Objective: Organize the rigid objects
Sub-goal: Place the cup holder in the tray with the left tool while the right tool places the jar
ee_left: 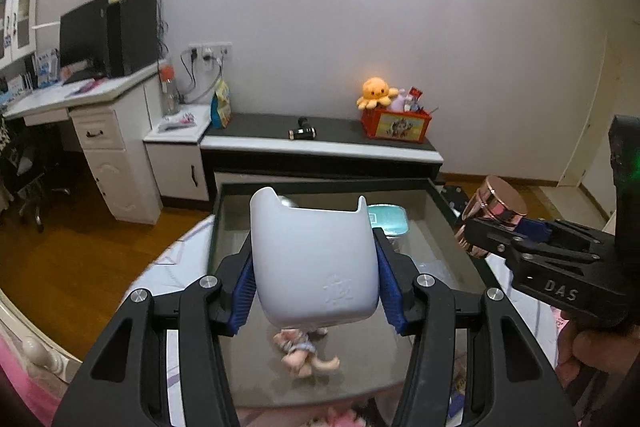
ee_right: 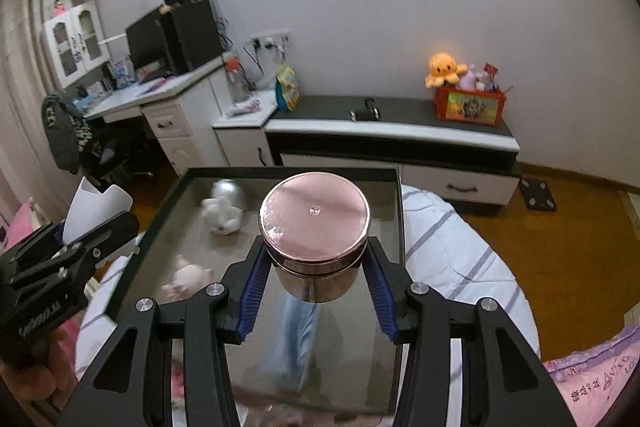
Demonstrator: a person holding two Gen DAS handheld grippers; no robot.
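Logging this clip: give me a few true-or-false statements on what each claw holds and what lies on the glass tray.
1. The left claw grips a white plastic cup. True.
2. The right claw is open. False: it is shut on a rose-gold jar.
3. A small doll lies on the glass tray. True.
4. The orange octopus toy lies on the tray. False: it sits on a red box by the wall.
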